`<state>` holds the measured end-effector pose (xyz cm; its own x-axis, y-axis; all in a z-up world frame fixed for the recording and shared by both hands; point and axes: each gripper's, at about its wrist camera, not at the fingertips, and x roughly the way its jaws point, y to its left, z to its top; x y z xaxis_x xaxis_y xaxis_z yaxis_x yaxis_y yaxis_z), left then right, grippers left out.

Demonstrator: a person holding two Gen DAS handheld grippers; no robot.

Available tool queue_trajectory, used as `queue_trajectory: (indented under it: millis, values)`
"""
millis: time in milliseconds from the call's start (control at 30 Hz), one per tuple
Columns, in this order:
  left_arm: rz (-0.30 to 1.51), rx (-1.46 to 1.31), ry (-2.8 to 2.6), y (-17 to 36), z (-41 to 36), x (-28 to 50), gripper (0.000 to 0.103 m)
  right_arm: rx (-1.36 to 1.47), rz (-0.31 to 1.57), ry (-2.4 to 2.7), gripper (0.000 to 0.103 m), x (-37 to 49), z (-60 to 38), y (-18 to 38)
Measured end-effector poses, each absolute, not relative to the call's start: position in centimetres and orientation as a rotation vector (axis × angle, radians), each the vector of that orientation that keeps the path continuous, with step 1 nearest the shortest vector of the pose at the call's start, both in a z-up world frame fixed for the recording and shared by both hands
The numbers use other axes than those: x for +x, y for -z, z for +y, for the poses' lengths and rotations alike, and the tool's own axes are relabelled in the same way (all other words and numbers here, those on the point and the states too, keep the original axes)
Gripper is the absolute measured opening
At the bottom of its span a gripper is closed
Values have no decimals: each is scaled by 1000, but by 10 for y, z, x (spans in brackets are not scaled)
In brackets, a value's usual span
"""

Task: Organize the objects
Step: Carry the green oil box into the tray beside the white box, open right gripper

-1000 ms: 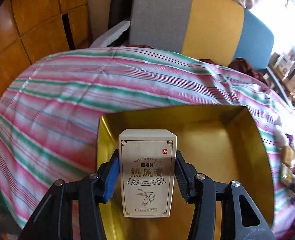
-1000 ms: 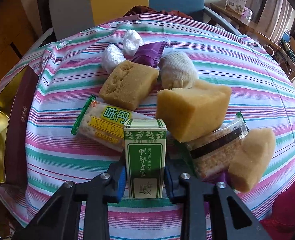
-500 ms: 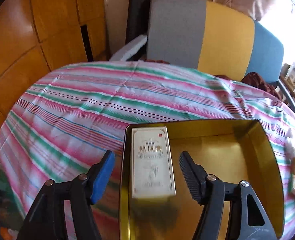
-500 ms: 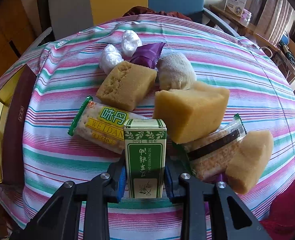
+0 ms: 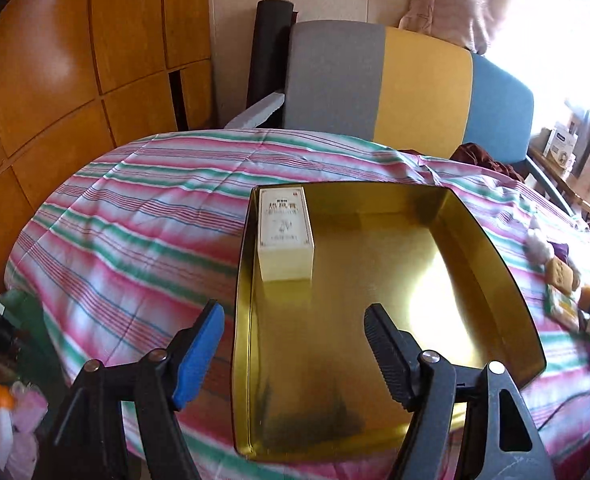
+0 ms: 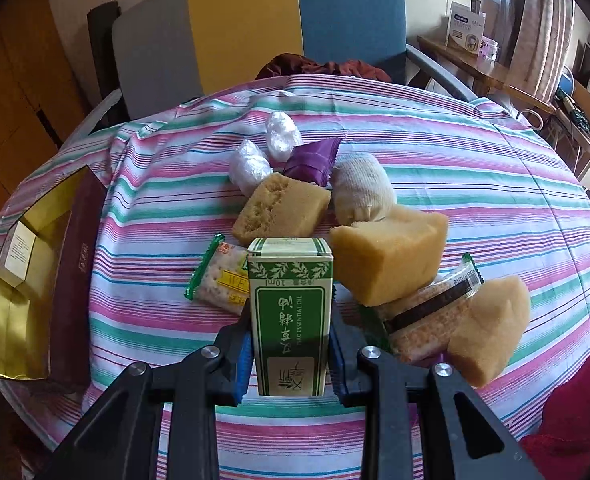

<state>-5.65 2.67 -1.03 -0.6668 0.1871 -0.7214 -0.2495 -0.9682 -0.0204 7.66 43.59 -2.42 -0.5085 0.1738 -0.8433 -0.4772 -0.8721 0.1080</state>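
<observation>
On the striped desk, the gold tray holds a cream box lying in its far-left corner; left gripper hangs over the tray's near-left edge, jaws opening, nothing between them, box well clear of the pads. Right gripper is clamped on an upright green box, above the desk near the pile of sponge blocks and cracker packs, tray off to its left.
</observation>
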Motion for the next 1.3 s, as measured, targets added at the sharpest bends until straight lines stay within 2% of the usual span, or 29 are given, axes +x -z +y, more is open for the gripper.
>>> queue_trajectory:
  millis: [233, 433, 700, 933, 1033, 1167, 1300]
  values:
    - [100, -1134, -2670, 10, 20, -45, 74, -1312, 467, -2597, 31, 46, 370, -10]
    - [51, -1139, -2691, 9, 3, -45, 74, -1488, 481, -2787, 31, -1, 283, -15]
    - [-41, -1170, -2753, 12, -36, -45, 74, -1813, 535, -2828, 31, -68, 178, 20]
    - [-102, -1215, -2777, 21, -61, -48, 74, -1985, 743, -2698, 31, -116, 131, 59]
    - [-114, -1230, -2775, 25, -65, -49, 74, -2017, 888, -2657, 39, -132, 122, 71]
    - [-119, -1244, -2770, 30, -68, -48, 74, -2002, 902, -2674, 44, -135, 116, 72]
    - [-120, -1242, -2780, 31, -69, -47, 74, -1983, 788, -2720, 44, -124, 115, 67]
